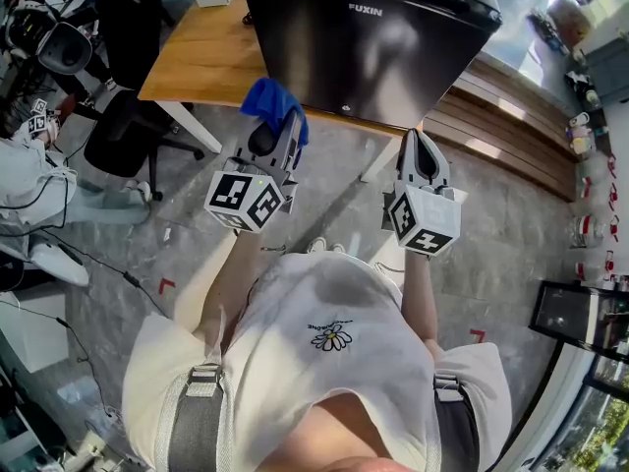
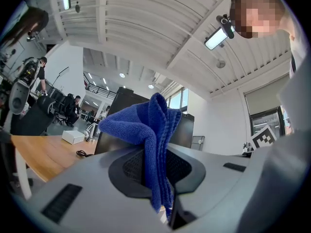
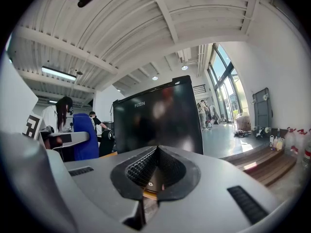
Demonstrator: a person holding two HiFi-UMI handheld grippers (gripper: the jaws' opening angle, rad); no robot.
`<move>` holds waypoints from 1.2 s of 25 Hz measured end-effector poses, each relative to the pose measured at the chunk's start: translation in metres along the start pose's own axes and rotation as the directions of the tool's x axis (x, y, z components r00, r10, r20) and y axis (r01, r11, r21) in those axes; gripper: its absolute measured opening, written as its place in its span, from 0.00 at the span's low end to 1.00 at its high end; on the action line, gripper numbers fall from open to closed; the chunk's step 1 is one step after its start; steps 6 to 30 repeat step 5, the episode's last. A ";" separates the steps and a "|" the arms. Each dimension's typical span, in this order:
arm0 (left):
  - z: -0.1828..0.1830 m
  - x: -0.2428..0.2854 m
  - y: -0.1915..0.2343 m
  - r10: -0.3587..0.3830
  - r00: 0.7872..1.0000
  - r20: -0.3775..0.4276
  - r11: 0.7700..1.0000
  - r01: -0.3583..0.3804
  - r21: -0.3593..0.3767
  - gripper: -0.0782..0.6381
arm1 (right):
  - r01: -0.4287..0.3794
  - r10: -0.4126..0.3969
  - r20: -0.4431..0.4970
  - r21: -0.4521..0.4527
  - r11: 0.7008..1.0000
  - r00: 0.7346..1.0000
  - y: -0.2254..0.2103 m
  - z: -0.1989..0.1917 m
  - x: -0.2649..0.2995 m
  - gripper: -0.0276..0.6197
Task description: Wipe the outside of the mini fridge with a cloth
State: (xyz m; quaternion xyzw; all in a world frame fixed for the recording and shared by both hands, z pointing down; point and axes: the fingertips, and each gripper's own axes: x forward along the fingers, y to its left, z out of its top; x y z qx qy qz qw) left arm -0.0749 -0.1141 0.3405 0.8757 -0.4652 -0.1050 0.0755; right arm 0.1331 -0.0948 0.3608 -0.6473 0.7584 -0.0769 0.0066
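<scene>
While in left tongs [image 2: 158, 155], cloth [image 2: 146, 124] upright

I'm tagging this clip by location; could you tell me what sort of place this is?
Probably an open-plan office or lab: a wooden desk carrying the fridge, an office chair beside it, and people at other workstations under a high ceiling with strip lights.

Head view: taken from above the torso [image 1: 324, 362], aimed steeply down; left gripper [image 1: 278, 126] and right gripper [image 1: 421, 146] seen from behind, fridge [image 1: 373, 37] at frame top. Left gripper view: mounted low behind the fingers [image 2: 87, 178], pitched up, ceiling [image 2: 146, 28] filling the upper half, cloth [image 2: 155, 130] right at the lens. Right gripper view: same mount, pitched up, fridge front centred and near. Fridge shared by all three; tabletop [image 1: 211, 52] shared by head and left gripper views.
</scene>
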 end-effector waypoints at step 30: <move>0.002 0.003 -0.001 -0.025 0.999 0.022 0.998 0.026 -0.060 0.19 | -0.013 0.013 0.011 0.004 1.000 1.000 -0.001 0.004 0.003 0.06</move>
